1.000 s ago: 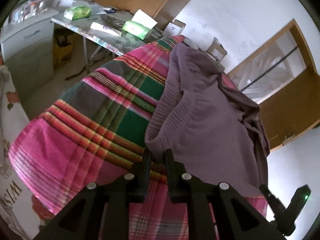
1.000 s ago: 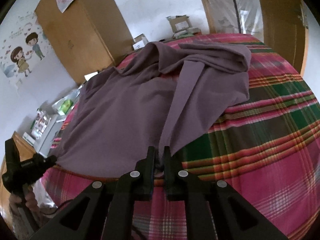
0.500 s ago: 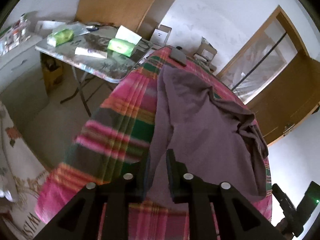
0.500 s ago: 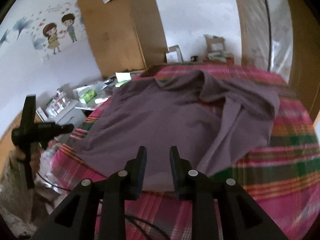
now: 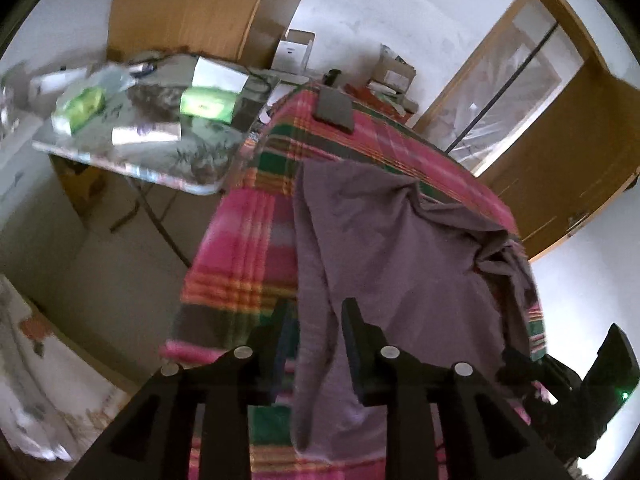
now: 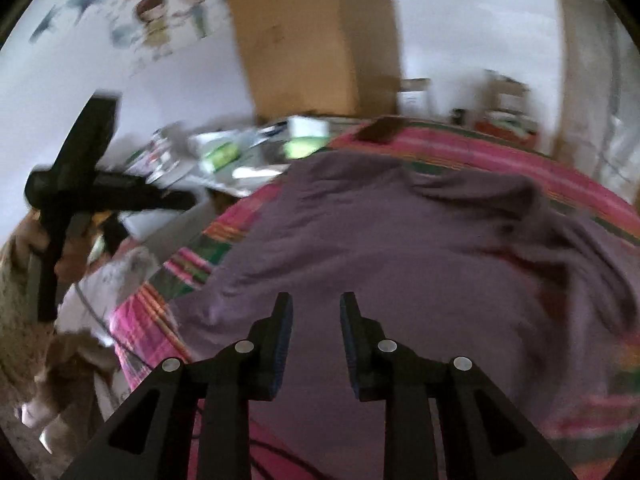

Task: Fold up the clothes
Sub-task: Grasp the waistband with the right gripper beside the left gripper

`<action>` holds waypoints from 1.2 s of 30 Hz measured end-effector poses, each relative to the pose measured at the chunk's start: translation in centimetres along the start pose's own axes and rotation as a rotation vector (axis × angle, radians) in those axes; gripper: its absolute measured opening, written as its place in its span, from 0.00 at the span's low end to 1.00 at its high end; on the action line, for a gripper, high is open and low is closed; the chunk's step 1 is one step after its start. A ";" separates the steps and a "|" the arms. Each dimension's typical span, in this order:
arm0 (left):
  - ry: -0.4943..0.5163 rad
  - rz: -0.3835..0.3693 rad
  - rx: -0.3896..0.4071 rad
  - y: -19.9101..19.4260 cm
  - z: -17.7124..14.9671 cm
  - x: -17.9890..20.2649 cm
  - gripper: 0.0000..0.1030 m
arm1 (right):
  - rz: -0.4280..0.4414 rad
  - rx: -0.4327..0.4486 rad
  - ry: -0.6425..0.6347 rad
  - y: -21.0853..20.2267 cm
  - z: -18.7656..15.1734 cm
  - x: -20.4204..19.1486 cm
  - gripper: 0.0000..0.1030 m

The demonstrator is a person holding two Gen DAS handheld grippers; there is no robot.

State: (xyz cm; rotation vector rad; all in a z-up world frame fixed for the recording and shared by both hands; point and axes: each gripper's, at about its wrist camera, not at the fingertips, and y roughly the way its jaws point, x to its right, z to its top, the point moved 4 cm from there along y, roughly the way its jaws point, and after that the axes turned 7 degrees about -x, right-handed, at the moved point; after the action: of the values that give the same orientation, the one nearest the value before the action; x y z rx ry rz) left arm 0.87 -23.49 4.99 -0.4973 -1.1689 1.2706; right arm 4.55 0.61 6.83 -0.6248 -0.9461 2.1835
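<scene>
Presently, a plaid bedcover spans the bed, and the purple garment lies spread over its right and near part, rumpled toward the far right. A cluttered folding table stands far left beside the bed. The left gripper has just been opening; a garment edge hangs between its parted jaws, unpinched. The right gripper stands spread above the garment, holding nothing.
</scene>
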 end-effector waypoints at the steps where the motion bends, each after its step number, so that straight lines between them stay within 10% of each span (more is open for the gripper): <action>1: 0.000 -0.013 -0.017 0.6 0.5 -0.1 0.29 | 0.017 -0.021 -0.011 1.1 0.5 -0.8 0.25; 9: 0.013 -0.069 -0.208 6.5 3.7 -0.1 0.30 | 0.158 -0.099 -0.017 7.7 2.8 -5.5 0.41; 25: -0.075 -0.102 -0.261 11.2 7.5 -1.7 0.31 | 0.023 -0.192 0.106 13.1 3.3 -5.4 0.45; 36: -0.162 -0.159 -0.208 11.3 8.6 -2.2 0.31 | -0.014 -0.159 0.114 12.8 2.8 -4.5 0.13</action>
State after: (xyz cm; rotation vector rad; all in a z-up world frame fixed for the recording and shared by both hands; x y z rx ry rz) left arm -11.67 -24.71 -1.96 -0.4501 -1.4575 1.0731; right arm 0.76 -10.50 -0.56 -0.8071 -1.0663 2.0506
